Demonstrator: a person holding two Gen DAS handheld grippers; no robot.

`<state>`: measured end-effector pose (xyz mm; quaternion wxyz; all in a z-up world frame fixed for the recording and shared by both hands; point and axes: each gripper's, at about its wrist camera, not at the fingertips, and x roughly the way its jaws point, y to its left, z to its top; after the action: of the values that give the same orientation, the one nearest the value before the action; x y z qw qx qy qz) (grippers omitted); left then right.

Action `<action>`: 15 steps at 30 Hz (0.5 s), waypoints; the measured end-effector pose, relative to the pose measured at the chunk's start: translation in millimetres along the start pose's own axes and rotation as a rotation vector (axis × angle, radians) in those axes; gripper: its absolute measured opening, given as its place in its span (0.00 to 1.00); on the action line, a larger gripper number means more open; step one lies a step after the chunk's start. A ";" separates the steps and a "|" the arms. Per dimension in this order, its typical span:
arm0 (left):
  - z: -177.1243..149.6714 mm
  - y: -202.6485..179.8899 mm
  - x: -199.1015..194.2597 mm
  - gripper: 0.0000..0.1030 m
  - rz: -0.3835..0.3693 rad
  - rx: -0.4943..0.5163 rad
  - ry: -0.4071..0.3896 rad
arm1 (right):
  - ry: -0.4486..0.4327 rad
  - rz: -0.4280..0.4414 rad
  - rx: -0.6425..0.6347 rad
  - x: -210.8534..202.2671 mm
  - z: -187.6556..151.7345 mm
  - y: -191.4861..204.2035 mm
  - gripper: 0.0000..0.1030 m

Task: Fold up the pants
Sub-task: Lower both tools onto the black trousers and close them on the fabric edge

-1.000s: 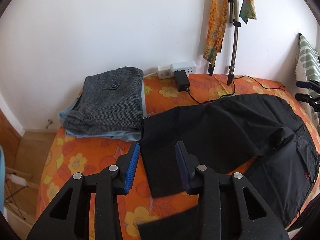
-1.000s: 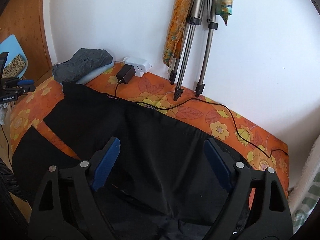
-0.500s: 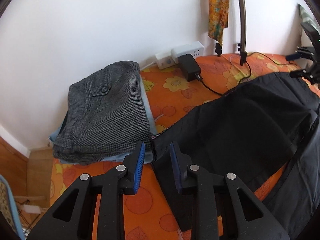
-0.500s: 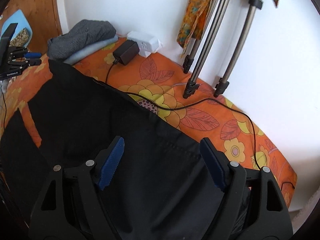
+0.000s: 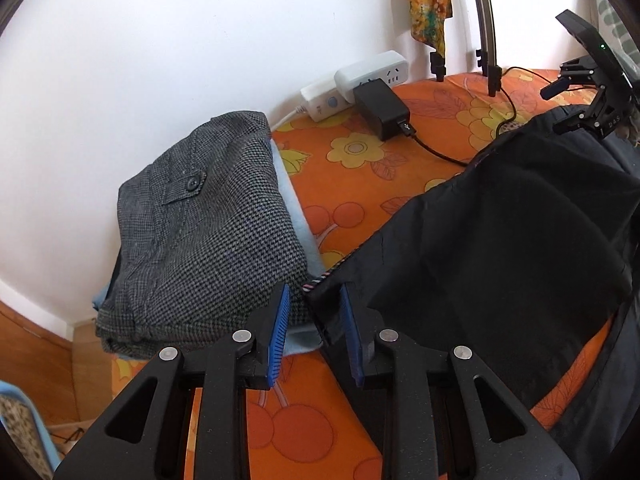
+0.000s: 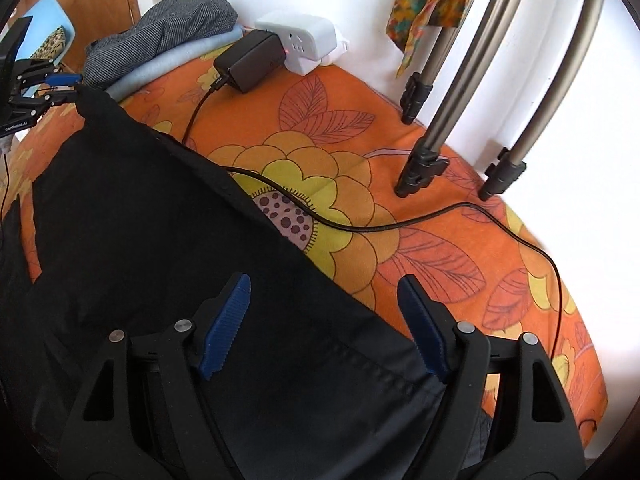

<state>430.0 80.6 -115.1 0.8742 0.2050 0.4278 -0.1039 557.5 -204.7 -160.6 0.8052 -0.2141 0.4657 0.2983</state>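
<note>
Both grippers lower and nearer since earlier, black pants (image 5: pixel 500 248) spread flat on floral sheet (image 5: pixel 352 168), left gripper (image 5: pixel 314 320) narrowed around pants corner, not clamped, right gripper (image 6: pixel 324 312) wide apart above pants edge, holding nothing

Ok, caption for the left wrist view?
Left gripper astride a corner of the black pants, beside folded grey clothes.

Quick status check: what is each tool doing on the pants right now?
Left tool: jaws narrow around the corner of the black pants; a grip cannot be told.
Right tool: open above the pants' edge, holding nothing.
</note>
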 end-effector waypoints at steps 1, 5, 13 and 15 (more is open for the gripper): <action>0.4 -0.3 2.0 0.24 -0.008 0.001 0.005 | 0.001 0.010 0.001 2.4 0.5 -1.0 0.76; 0.6 -8.8 7.3 0.24 0.015 0.062 0.007 | 0.010 0.023 -0.016 8.7 1.5 -1.8 0.75; 2.3 -8.7 12.1 0.08 0.016 0.069 -0.012 | 0.026 0.063 -0.016 16.5 -0.5 -5.3 0.68; 2.2 -8.2 12.9 0.07 0.019 0.058 -0.020 | 0.033 0.065 -0.019 19.5 -0.3 -5.6 0.68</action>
<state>436.5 72.2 -126.3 0.8731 0.2332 0.4137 -0.1101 568.7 -203.5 -177.4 0.7853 -0.2116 0.4825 0.3252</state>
